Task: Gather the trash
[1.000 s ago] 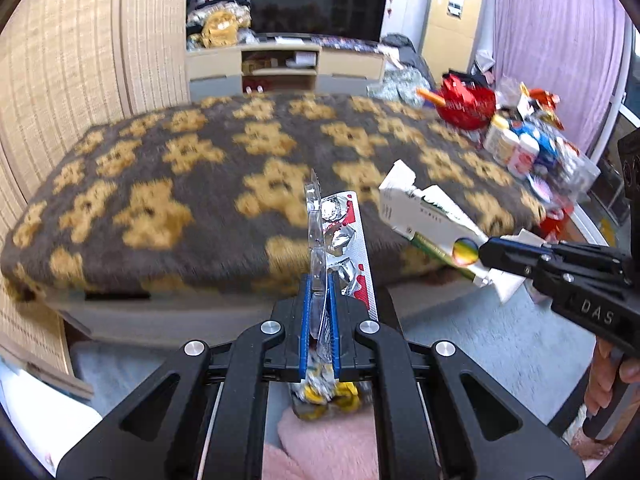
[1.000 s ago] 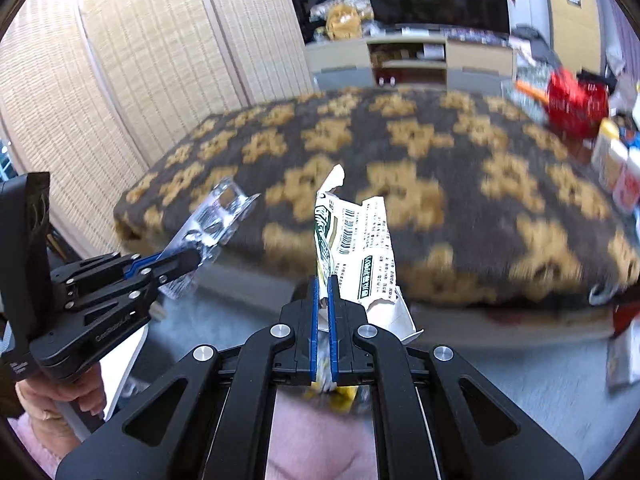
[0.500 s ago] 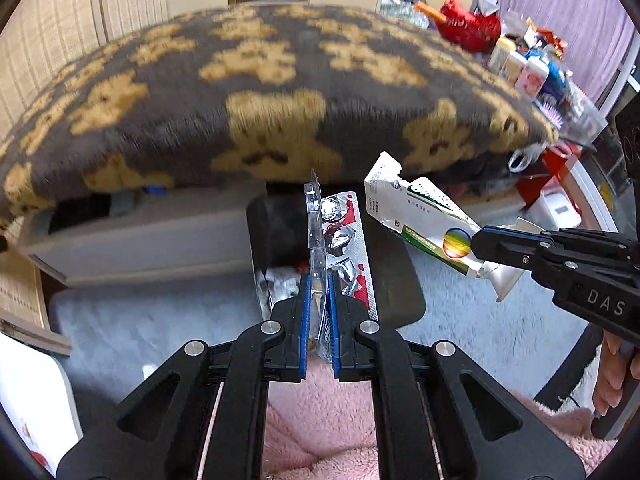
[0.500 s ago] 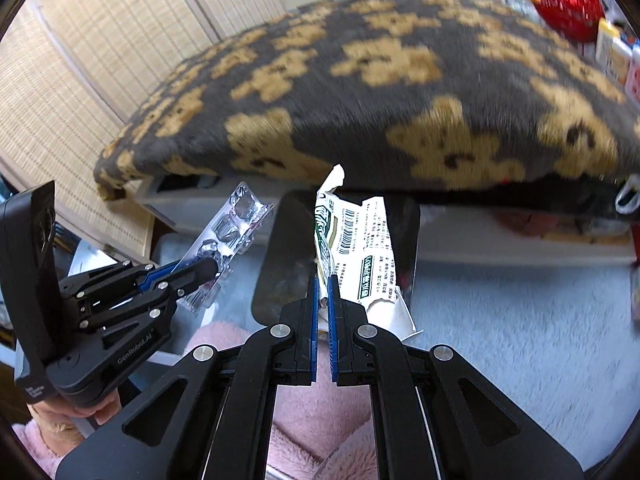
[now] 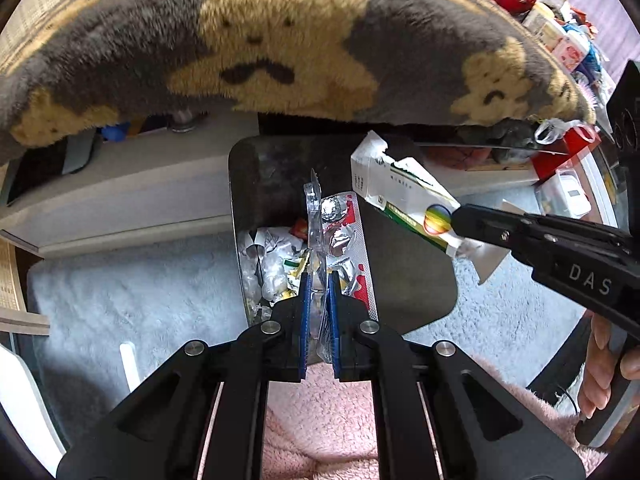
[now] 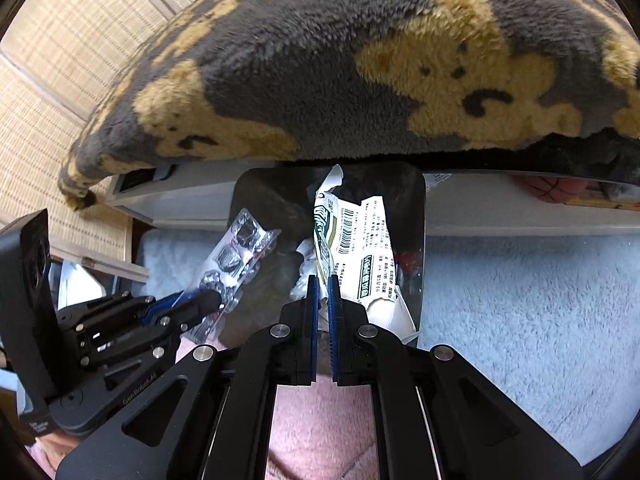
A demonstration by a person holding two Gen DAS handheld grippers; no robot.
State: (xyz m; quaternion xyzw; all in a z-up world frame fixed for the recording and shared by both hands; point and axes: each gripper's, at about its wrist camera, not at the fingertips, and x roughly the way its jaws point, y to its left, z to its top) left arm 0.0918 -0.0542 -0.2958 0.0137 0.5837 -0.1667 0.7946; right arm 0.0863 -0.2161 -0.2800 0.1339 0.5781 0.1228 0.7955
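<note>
My left gripper (image 5: 318, 280) is shut on a silver and red blister pack (image 5: 340, 240) and holds it over a dark trash bin (image 5: 408, 280) on the floor. The bin holds crumpled wrappers (image 5: 272, 264). My right gripper (image 6: 321, 280) is shut on a torn white and green medicine box (image 6: 360, 248), also over the bin (image 6: 264, 200). The right gripper (image 5: 460, 218) with its box (image 5: 400, 196) shows at the right of the left wrist view. The left gripper (image 6: 212, 300) with the blister pack (image 6: 236, 256) shows at the left of the right wrist view.
A bed with a grey and tan bear blanket (image 5: 280, 40) overhangs the bin. A pale blue rug (image 6: 520, 300) covers the floor. Pink fabric (image 5: 320, 420) lies under the grippers. Bottles and packets (image 5: 560, 40) crowd the far right. A bamboo screen (image 6: 60, 60) stands at left.
Both grippers have tipped down and moved from above the bed to over the trash bin, each still holding its piece of trash.
</note>
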